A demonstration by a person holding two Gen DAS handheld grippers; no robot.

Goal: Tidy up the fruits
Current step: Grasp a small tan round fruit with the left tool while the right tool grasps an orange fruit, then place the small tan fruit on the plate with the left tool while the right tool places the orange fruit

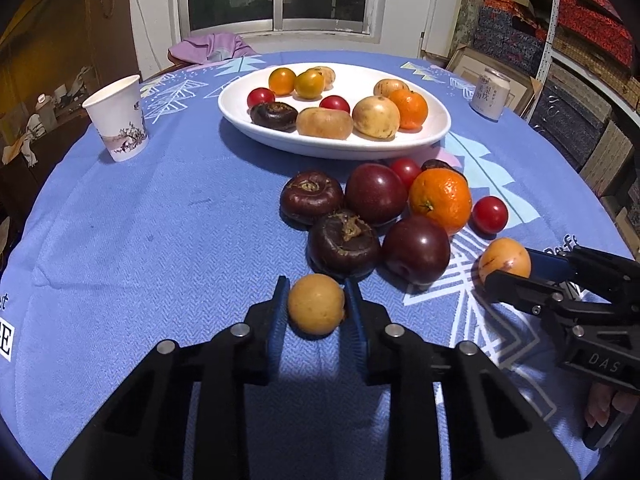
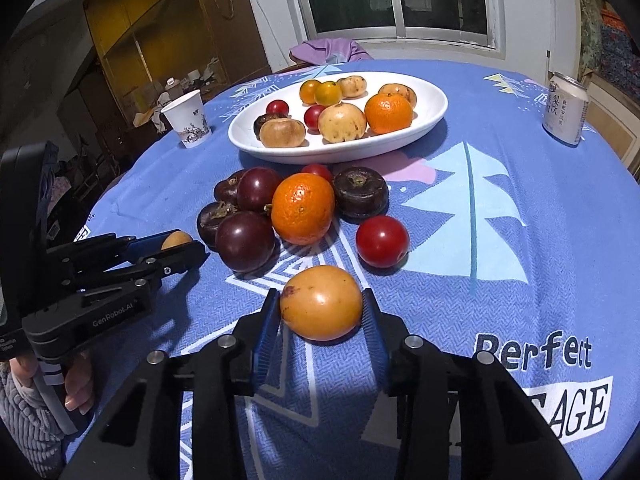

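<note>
Left tool (image 1: 316,300) clamped on a small tan fruit (image 1: 316,304) sitting on the blue tabletop (image 1: 160,220) — pads tight on both sides. Right tool (image 2: 322,304) pinching a bigger yellow-orange fruit (image 2: 321,303), which also rests on the cloth. Just past them sits a loose cluster: dark plums (image 2: 245,241), an orange (image 2: 303,208), a red tomato (image 2: 382,241). Farther back, the white dish (image 2: 400,142) already carries several fruits — paper cup (image 2: 188,119) to its left, drink can (image 2: 565,109) to its right

plate (image 1: 436,130) 1 | cup (image 1: 118,120) 1 | can (image 1: 490,94) 1 | oranges (image 1: 440,200) 2
</note>
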